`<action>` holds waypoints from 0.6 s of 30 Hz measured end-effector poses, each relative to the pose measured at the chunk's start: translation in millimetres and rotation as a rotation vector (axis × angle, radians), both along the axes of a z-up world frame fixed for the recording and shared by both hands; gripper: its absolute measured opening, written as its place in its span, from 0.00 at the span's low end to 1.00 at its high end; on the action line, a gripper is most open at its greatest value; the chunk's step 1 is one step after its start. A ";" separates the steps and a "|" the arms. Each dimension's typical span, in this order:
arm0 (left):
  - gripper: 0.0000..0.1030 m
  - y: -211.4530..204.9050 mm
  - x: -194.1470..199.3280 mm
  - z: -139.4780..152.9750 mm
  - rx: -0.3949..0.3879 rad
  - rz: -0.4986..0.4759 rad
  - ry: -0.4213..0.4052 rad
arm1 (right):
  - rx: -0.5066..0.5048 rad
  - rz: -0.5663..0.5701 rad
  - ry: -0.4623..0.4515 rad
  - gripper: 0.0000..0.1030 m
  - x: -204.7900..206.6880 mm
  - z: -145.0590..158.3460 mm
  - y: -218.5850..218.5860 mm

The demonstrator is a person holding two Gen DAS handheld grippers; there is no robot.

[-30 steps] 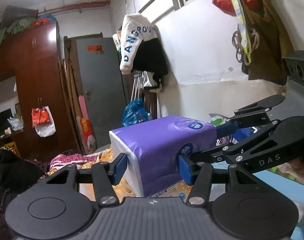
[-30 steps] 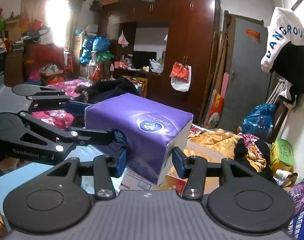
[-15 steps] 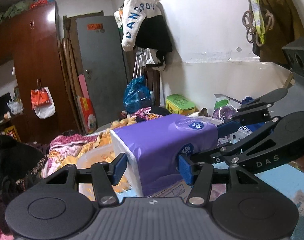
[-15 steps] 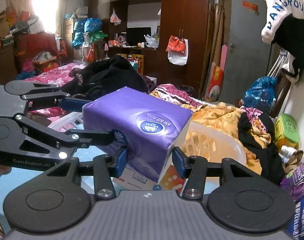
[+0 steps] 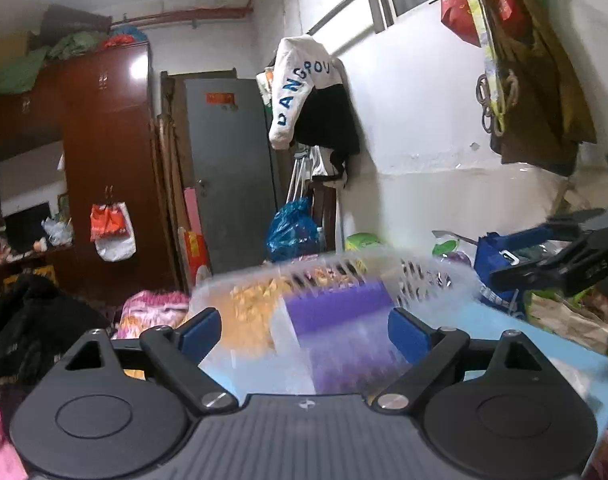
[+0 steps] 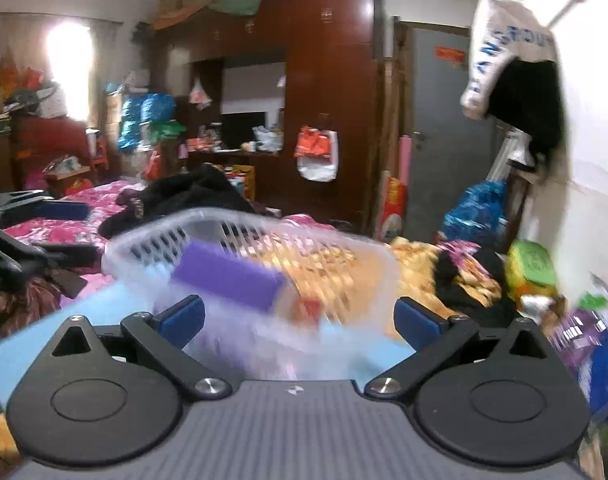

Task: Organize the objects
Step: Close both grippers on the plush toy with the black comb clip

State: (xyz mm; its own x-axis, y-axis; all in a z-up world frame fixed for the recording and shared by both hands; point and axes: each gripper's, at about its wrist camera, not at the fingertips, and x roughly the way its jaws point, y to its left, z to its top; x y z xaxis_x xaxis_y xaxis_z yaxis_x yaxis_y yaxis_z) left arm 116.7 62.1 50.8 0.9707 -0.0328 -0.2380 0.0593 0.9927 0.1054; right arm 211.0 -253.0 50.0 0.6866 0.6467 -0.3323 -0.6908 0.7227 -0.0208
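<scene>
The purple tissue pack (image 5: 340, 308) lies inside a clear slotted plastic basket (image 5: 424, 276), blurred by motion; it also shows in the right wrist view (image 6: 227, 280) within the basket (image 6: 263, 236). My left gripper (image 5: 304, 334) is open and empty, its blue pads wide apart in front of the basket. My right gripper (image 6: 299, 318) is open and empty too, just short of the basket. The right gripper's arm (image 5: 560, 264) shows at the right of the left wrist view.
The basket stands on a light blue surface (image 5: 504, 328). Piled clothes and bedding (image 6: 456, 276) lie beyond it, a green box (image 6: 532, 264) by the white wall. A brown wardrobe (image 6: 328, 92) and a grey door (image 5: 227, 168) stand at the back.
Both grippers opened and let go of the purple tissue pack, which now lies in the basket. Both grippers have pulled back from it.
</scene>
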 end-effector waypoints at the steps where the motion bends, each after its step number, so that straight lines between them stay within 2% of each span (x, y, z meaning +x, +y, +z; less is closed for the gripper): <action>1: 0.90 -0.9 -10.2 -8.2 -0.015 0.000 -0.006 | 0.022 -0.003 0.012 1.00 -7.6 -4.1 -9.2; 4: 0.90 -4.3 -33.6 -36.1 -0.066 -0.047 -0.008 | 0.141 0.042 0.065 1.00 -37.4 -27.0 -35.6; 6: 0.90 -5.9 -41.7 -48.8 -0.087 -0.077 -0.009 | 0.136 0.092 0.072 1.00 -53.6 -42.0 -28.2; 8: 0.90 -6.8 -40.2 -56.3 -0.074 -0.079 0.002 | 0.117 0.124 0.048 0.99 -66.0 -55.5 -12.4; 9: 0.90 -4.8 -37.1 -58.9 -0.078 -0.078 0.014 | 0.102 0.143 0.050 0.93 -67.7 -60.2 -2.4; 10: 0.90 -0.9 -35.9 -61.4 -0.089 -0.083 0.023 | 0.088 0.169 0.063 0.82 -68.3 -64.5 7.8; 13: 0.90 12.8 -35.5 -67.0 -0.148 -0.115 0.029 | 0.051 0.235 0.125 0.65 -66.3 -81.8 27.9; 18: 0.90 21.5 -39.1 -78.1 -0.156 -0.165 0.050 | 0.051 0.256 0.159 0.58 -63.3 -96.9 43.9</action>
State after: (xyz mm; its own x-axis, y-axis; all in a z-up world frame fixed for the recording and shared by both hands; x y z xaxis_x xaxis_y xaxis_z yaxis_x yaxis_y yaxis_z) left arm 77.7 83.6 -27.3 0.9362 -0.2308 -0.2652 0.2240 0.9730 -0.0560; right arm 147.7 -209.2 -46.9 0.4413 0.8106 -0.3849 -0.8423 0.5221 0.1337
